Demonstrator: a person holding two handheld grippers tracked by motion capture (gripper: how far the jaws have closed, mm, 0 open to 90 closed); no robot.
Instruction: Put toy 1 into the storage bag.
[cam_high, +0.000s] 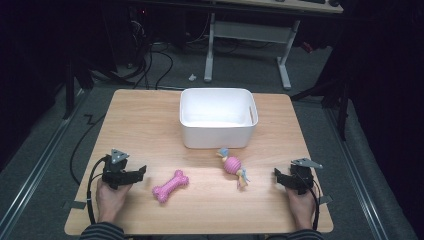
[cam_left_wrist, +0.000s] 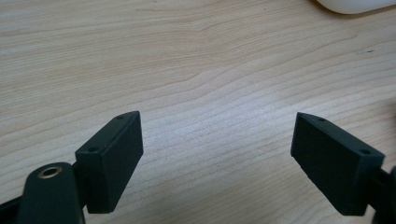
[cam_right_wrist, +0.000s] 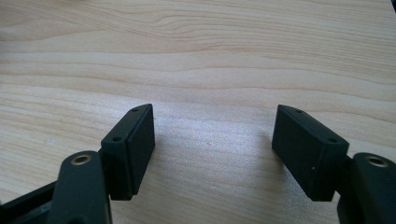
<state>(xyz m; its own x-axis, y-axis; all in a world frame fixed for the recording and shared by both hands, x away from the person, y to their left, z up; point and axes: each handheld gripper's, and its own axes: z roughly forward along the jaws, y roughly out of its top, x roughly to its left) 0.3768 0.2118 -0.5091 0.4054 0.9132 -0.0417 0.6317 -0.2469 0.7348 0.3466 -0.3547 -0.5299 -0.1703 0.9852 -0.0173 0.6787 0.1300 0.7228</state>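
Sitting empty, white bin (cam_high: 218, 131); left gripper (cam_high: 141, 172) and right gripper (cam_high: 276, 174) both wide

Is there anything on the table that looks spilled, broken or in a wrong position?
Nothing stands out. The white bin sits upright and empty at the middle of the table. The pink bone and the rope toy lie flat in front of it, apart from each other. No spill or damage shows.

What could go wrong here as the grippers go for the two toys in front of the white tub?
The pink bone-shaped rubber toy lies at a slant, so the open left gripper might pinch one knobbly end and tip it. The pink ball toy with rope tails could roll off or snag. Both lie near the white plastic tub, which could get bumped.
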